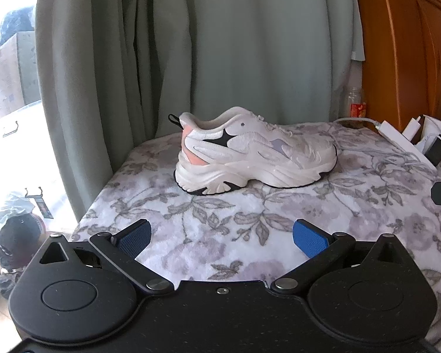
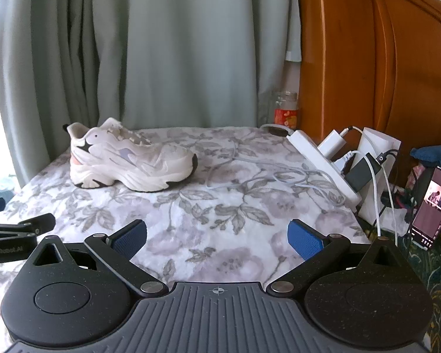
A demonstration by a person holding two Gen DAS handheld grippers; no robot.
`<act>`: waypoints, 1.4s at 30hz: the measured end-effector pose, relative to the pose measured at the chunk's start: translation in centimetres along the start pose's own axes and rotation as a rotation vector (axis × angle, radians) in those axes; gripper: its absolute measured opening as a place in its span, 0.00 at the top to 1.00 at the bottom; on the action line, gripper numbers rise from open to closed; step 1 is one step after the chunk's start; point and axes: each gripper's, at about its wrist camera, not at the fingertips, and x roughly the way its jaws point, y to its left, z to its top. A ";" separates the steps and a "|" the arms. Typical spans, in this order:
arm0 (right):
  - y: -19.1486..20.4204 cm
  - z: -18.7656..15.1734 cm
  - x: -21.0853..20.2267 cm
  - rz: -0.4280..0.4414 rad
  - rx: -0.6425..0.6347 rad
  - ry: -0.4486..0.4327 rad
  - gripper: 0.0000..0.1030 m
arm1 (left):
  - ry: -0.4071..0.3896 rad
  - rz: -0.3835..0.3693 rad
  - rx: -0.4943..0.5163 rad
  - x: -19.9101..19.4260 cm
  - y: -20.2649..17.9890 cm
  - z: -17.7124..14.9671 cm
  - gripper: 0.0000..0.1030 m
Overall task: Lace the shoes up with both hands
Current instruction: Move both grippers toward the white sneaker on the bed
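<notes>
The flower-printed grey-and-white fleece blanket (image 1: pixel 220 214) covers the bench and fills the middle of both views, backed by a pale green pleated curtain (image 1: pixel 220 44) across the top and an orange-brown wooden headboard (image 2: pixel 367 58) at upper right. The chunky white trainer with a pink heel patch and black sole accents (image 1: pixel 252 153) stands upright on its sole at centre frame in the left wrist view and at middle left in the right wrist view (image 2: pixel 129 158), toe pointing toward frame right. Both tools are well short of it: the left gripper (image 1: pixel 222 235) and the right gripper (image 2: pixel 217 235) sit at the bottom of their frames with blue-padded fingers spread wide, released and holding nothing. The step in hand looks like the approach. To do it well, each gripper should likely come in over the white laces (image 2: pixel 132 139) along the tongue, one from either side, steering clear of the loose white charging cable (image 2: pixel 264 170) beside the toe. Whether the lace ends hang free is too small to tell.
</notes>
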 end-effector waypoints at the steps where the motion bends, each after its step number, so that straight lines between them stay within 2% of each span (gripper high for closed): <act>1: 0.0 0.1 0.1 0.004 0.004 -0.003 0.00 | 0.005 -0.004 -0.001 0.1 0.0 0.0 0.01; 9: -0.2 0.0 0.8 0.009 -0.002 -0.002 0.00 | 0.010 -0.017 0.009 0.8 0.2 -0.1 0.01; 18: -0.3 0.1 1.7 0.002 -0.015 0.024 0.00 | 0.023 -0.077 -0.073 2.2 1.7 0.0 0.01; 22: -0.3 0.4 2.1 0.000 -0.020 0.028 0.00 | 0.041 -0.071 -0.059 2.7 1.6 0.3 0.01; 28: -0.4 1.0 3.1 0.014 -0.024 0.036 0.00 | 0.056 -0.131 -0.070 3.9 1.8 0.6 0.01; 33: -1.0 2.1 4.2 0.052 -0.028 0.014 0.00 | 0.045 -0.134 -0.071 4.9 2.0 1.5 0.01; 36: -1.6 2.9 5.0 0.072 -0.031 -0.033 0.00 | 0.031 -0.143 -0.072 5.5 2.2 2.3 0.01; 42: -2.8 4.7 7.1 0.068 -0.068 -0.096 0.00 | 0.031 -0.152 -0.069 7.2 2.3 4.1 0.01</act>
